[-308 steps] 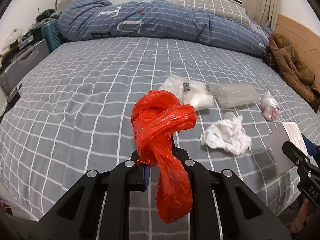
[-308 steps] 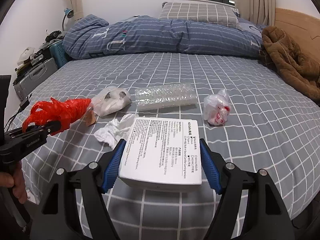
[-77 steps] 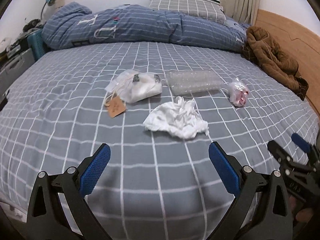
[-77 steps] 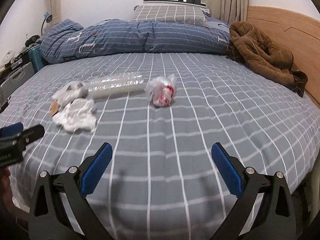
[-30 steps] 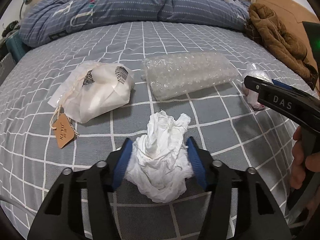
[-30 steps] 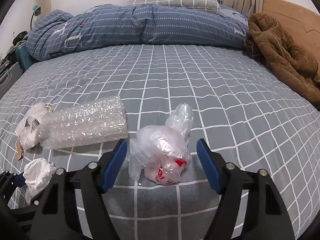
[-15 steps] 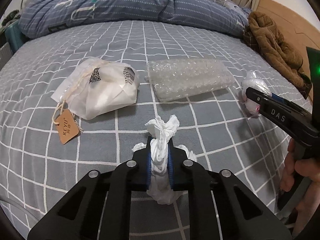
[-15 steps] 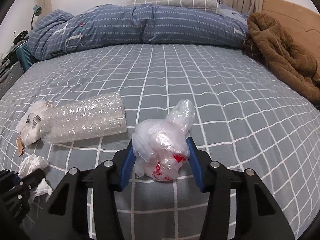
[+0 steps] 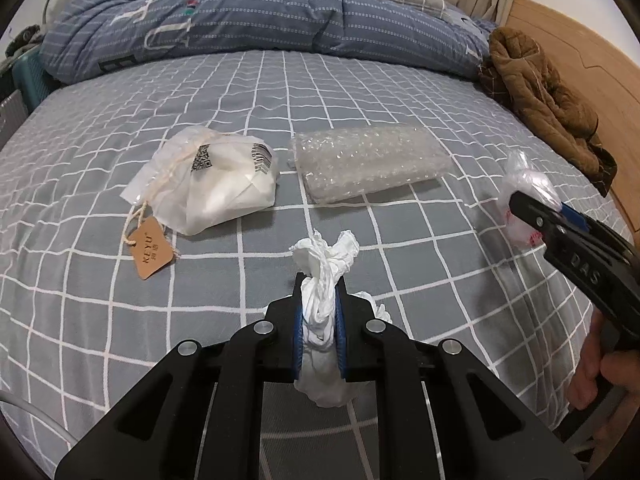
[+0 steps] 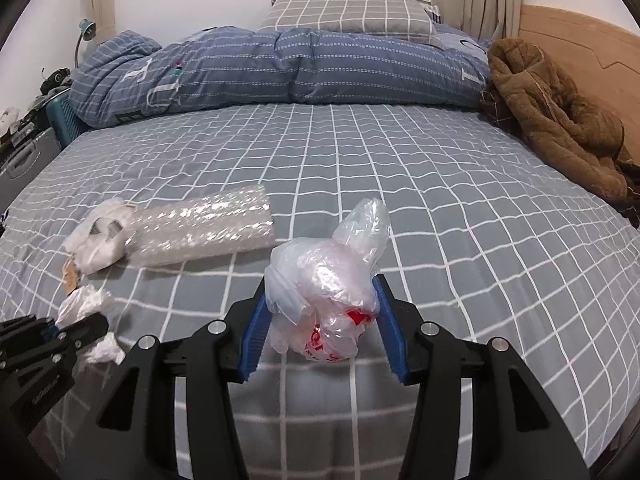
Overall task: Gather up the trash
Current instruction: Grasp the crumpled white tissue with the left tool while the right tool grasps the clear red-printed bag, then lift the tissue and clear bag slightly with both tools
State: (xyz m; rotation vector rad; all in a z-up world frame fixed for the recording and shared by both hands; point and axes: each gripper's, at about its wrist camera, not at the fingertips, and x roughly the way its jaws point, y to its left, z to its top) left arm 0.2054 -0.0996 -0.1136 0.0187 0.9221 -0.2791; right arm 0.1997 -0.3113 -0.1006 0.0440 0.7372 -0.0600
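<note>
Left wrist view first: the grey checked bed (image 9: 120, 320) fills most of the frame, with a rolled blue duvet (image 9: 260, 20) across the top and a brown coat (image 9: 548, 100) at the upper right. Two pieces of trash lie on it unclaimed: the sheet of bubble wrap (image 9: 368, 162) just right of centre and, just beside it to the left, a white drawstring pouch (image 9: 216, 188) with a brown tag (image 9: 152, 254). Those, I judge, are what is left to collect; no bin shows in either view. The other two pieces are in hand. The left gripper (image 9: 319, 320) at bottom centre is clamped tight on the crumpled white tissue (image 9: 324, 272), which sticks out above and below the pads. In the right wrist view the right gripper (image 10: 322, 324) squeezes the clear plastic bag (image 10: 324, 284) with red print from both sides.
</note>
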